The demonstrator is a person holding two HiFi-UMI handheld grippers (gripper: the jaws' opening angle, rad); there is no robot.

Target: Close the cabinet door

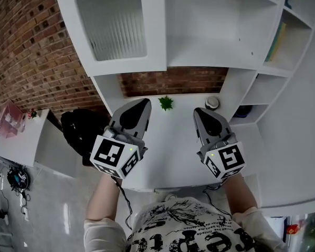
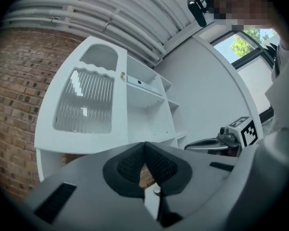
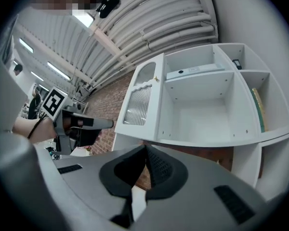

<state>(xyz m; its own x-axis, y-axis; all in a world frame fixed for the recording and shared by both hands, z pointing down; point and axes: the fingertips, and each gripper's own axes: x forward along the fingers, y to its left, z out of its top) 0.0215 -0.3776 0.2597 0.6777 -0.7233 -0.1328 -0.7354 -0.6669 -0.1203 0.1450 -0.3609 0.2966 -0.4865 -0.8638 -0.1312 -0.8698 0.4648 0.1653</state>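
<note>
The left gripper has its fingers pressed fully together with nothing between them. The right gripper is likewise closed and empty, its dark fingers meeting at the tips. Both are held side by side, well apart from each other, over the white table.

The cabinet door, white with a ribbed glass pane, stands swung open above and beyond the left fingers, clear of them. The open compartment of the cabinet lies above and beyond the right fingers.

On the table, a small green plant sits ahead, between the two pairs of fingers. A small jar sits just ahead of the right fingers.
</note>
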